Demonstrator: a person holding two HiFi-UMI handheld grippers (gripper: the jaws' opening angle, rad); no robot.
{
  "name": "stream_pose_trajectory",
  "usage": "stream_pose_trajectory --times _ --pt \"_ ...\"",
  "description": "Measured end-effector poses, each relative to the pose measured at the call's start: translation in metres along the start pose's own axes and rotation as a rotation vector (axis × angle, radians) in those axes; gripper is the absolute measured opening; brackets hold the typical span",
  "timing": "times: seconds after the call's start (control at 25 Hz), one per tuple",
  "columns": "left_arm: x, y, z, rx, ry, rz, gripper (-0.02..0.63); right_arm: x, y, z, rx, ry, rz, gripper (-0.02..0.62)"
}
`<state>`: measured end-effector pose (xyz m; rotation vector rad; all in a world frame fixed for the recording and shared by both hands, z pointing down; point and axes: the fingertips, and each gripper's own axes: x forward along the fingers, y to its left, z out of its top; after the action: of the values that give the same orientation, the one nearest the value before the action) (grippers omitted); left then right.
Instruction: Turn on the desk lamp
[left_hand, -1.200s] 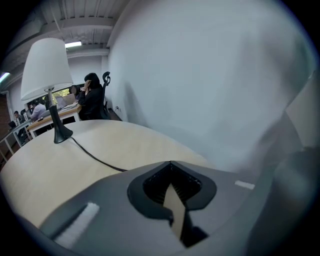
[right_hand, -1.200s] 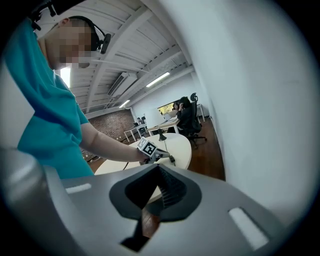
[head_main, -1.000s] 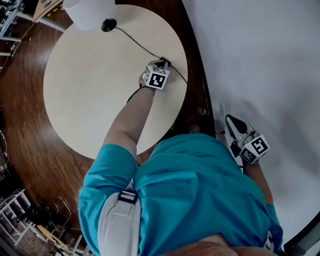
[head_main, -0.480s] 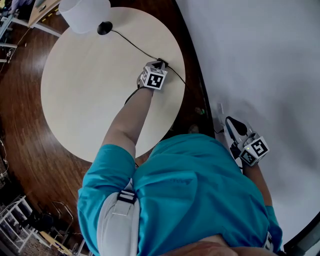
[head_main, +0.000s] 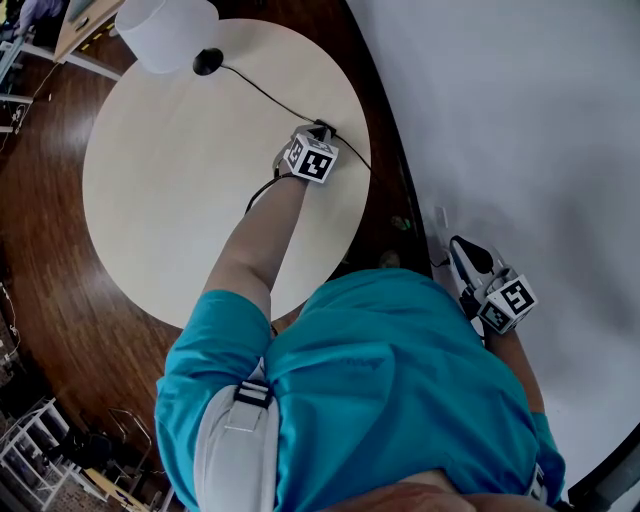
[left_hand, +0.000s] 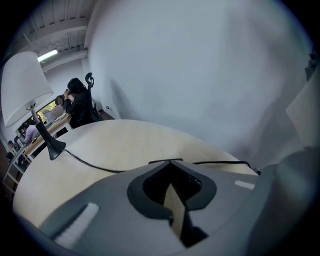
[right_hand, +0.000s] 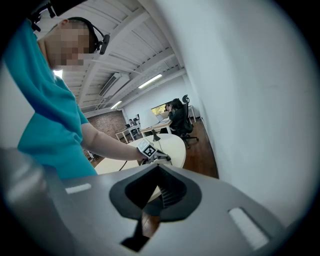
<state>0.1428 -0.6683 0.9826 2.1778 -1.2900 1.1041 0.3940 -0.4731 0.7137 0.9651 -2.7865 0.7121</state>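
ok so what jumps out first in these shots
The white lamp at the far edge of the round pale table, with its black cord running across to the table's right edge. There the left gripper has its closed tips right at the cord, while the right gripper hangs off the table beside the white wall.

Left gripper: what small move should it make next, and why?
Probably a short press down and forward. The left gripper has its jaws together, tips at a flat dark piece on the cord that runs from the desk lamp across the table; that piece is likely its switch. The shade shows no clear glow. The right gripper hangs idle by the wall.
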Motion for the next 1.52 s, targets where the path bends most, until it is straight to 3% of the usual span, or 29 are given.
stream_pose_trajectory --times 0.68,1.0,1.16,1.32,1.52 --pt "-0.002 -0.006 0.005 0.073 0.044 -0.030 0.104 0.013 0.007 0.009 -0.018 0.015 0.009 0.002" --pt "-0.007 -0.010 0.005 0.180 0.062 -0.035 0.101 0.015 0.018 0.015 -0.009 -0.001 0.020 0.002" --pt "-0.011 -0.008 0.008 0.189 0.061 -0.039 0.101 0.015 0.021 0.022 -0.018 -0.005 0.012 0.002" --pt "-0.012 -0.001 0.004 0.105 0.037 -0.087 0.107 0.016 0.022 0.023 -0.029 -0.007 -0.002 0.002" --pt "-0.022 0.024 0.004 -0.005 0.005 -0.026 0.107 0.011 0.015 0.026 -0.020 -0.017 -0.010 0.002"
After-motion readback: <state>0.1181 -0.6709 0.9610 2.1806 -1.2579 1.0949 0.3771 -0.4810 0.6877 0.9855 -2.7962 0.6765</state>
